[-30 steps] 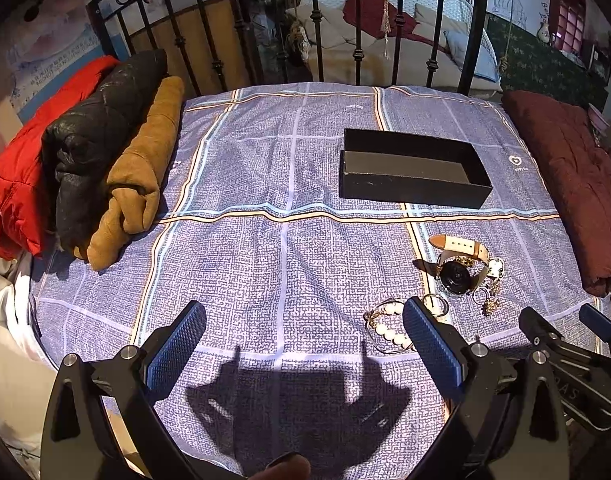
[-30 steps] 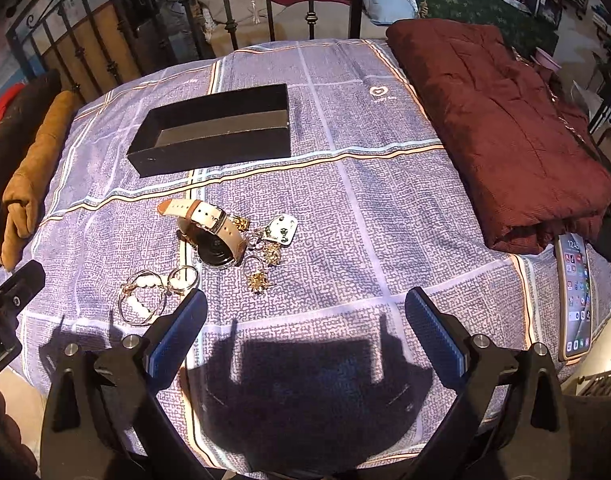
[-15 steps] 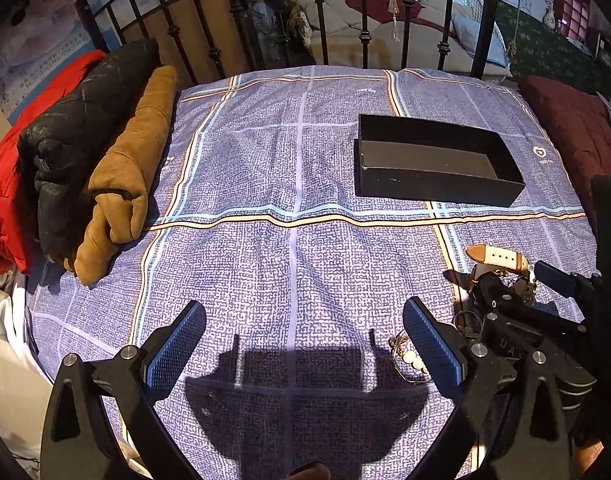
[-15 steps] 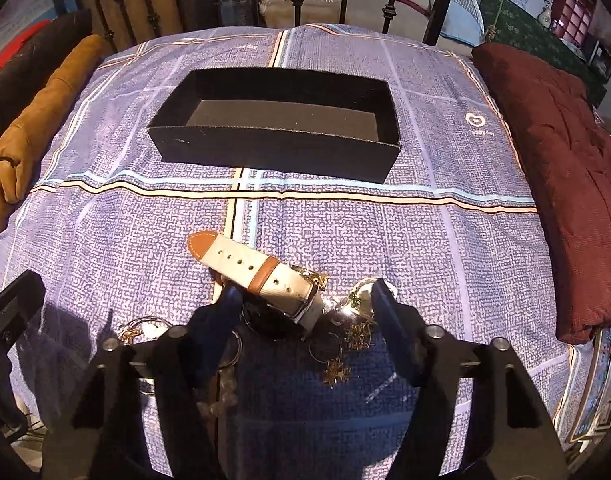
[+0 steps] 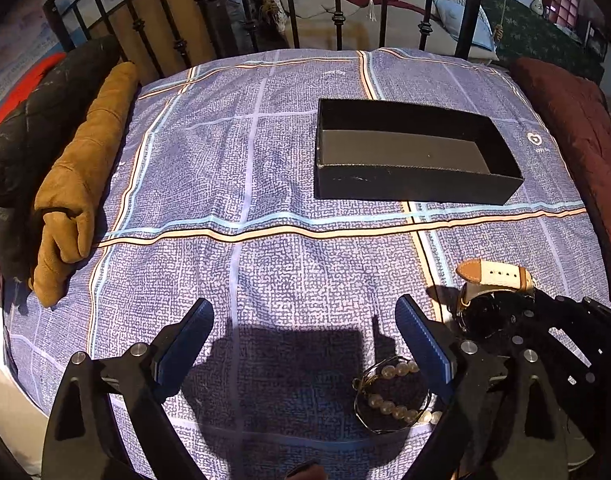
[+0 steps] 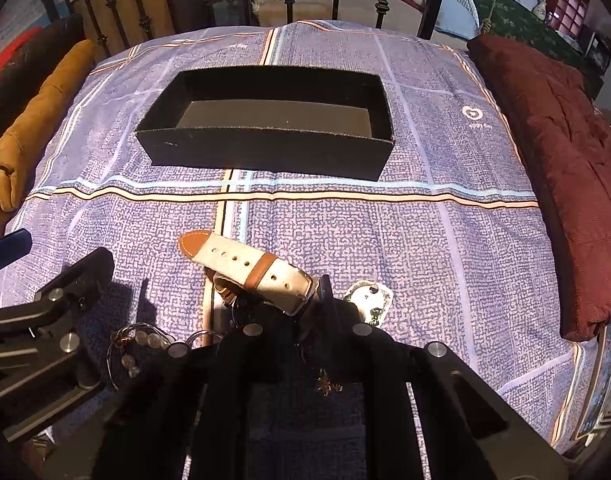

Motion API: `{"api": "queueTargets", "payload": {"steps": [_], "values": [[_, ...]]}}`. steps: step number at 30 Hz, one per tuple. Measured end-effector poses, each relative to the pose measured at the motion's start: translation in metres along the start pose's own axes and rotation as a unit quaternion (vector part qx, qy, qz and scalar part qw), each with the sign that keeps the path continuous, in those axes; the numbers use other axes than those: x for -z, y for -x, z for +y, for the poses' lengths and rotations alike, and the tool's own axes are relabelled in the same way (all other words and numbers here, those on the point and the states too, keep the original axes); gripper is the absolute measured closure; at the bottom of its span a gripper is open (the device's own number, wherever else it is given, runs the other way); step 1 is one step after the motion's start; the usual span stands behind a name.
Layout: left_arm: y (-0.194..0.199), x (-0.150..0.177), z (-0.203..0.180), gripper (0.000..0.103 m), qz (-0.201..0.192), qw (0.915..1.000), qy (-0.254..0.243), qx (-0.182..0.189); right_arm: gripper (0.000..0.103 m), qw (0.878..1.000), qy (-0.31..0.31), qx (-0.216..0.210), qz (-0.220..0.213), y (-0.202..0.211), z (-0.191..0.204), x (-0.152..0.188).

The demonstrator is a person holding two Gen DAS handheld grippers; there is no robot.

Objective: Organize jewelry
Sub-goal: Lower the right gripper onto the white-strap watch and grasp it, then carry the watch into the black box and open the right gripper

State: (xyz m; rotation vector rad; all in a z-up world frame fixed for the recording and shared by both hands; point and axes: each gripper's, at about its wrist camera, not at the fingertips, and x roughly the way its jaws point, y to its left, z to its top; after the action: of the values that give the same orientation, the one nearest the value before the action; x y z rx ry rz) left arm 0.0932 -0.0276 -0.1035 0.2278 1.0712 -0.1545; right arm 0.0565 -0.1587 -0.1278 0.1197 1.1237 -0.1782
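My right gripper [image 6: 279, 300] has its jaws drawn close together around the watch [image 6: 249, 266], pinching it at the dark case, though the fingertips and the case are mostly hidden under the tool's black body, so I cannot make out the exact contact. The cream strap with its tan tip and loop sticks out up and to the left, tilted over the bedspread [image 6: 385, 240]. Just right of the jaws a small silver tag-like piece [image 6: 369, 300] peeks out, half covered, and a tiny gold charm [image 6: 327, 386] shows in the gap below; its shape is too small to read. My left gripper [image 5: 305, 344] stands wide apart, holding nothing, hovering over its own shadow on the cloth. Right beside its right finger [image 5: 425, 340] lies the pearl bracelet [image 5: 389, 396], a wire hoop with pale beads, partly cut off by that finger. Further out, the open black box [image 5: 409, 184] sits on the bedspread, well apart from the jewelry. A tan jacket [image 5: 81, 176] and a black jacket [image 5: 21, 140] lie rolled along the left edge, a maroon blanket [image 6: 561, 160] along the right, and the iron bed rail [image 5: 337, 12] runs behind.
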Motion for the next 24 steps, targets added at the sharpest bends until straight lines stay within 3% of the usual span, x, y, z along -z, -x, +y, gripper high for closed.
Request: {"api": "queueTargets", "payload": {"steps": [5, 13, 18, 24], "values": [[0.017, -0.018, -0.001, 0.012, -0.021, 0.9998, -0.002, -0.002, 0.091, 1.0, 0.001, 0.001, -0.021, 0.019, -0.001, -0.02], [0.024, -0.078, -0.001, 0.011, -0.057, 0.9981, -0.001, -0.021, 0.091, 0.998, -0.006, -0.001, -0.062, 0.035, -0.004, -0.089], [0.013, -0.106, 0.002, 0.011, -0.061, 0.9977, 0.0, -0.028, 0.091, 0.997, -0.004, -0.003, -0.071, 0.026, 0.001, -0.121], [-0.016, -0.118, 0.001, 0.011, -0.046, 0.9983, -0.002, -0.037, 0.09, 0.998, 0.005, 0.001, -0.064, 0.0, 0.003, -0.135]]}}
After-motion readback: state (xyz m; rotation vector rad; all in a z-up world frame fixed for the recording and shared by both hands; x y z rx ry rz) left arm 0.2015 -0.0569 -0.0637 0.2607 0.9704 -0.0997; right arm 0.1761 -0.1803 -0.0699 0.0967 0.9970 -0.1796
